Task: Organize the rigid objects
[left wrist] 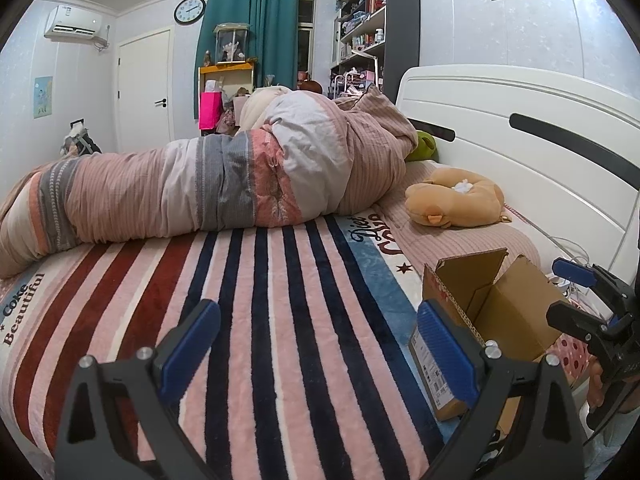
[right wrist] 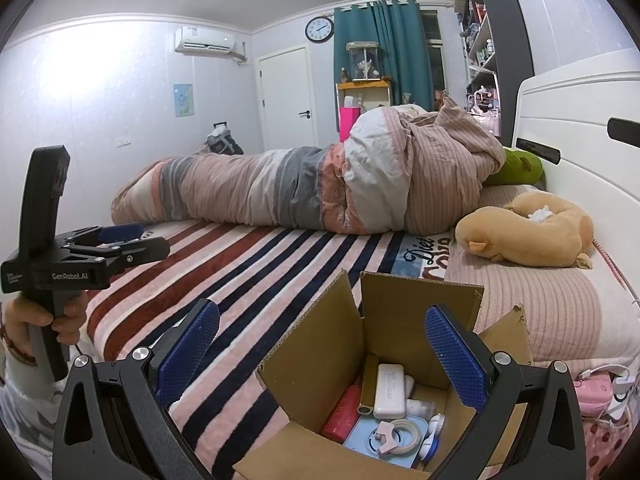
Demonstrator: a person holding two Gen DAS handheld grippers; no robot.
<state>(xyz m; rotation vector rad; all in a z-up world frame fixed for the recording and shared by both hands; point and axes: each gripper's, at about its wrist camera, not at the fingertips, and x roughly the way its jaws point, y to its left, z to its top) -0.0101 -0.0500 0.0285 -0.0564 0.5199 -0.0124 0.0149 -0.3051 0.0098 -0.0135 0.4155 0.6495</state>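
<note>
An open cardboard box [right wrist: 320, 344] stands on the striped bed blanket, right under my right gripper [right wrist: 322, 354], which is open and empty above it. Inside lie a white power bank [right wrist: 390, 391], a red tube [right wrist: 343, 412], a roll of tape [right wrist: 402, 432], a light blue case [right wrist: 366, 436] and small white bottles [right wrist: 420, 407]. In the left wrist view the box [left wrist: 508, 312] sits to the right of my open, empty left gripper [left wrist: 320, 344], which hovers over bare blanket. The left gripper also shows at the left of the right wrist view [right wrist: 120, 240].
A rolled quilt [left wrist: 208, 184] lies across the far side of the bed. A tan plush toy [left wrist: 456, 196] and a green plush [left wrist: 422, 146] lie near the white headboard [left wrist: 520, 120]. A pink device and cables [right wrist: 596, 388] sit at the right edge.
</note>
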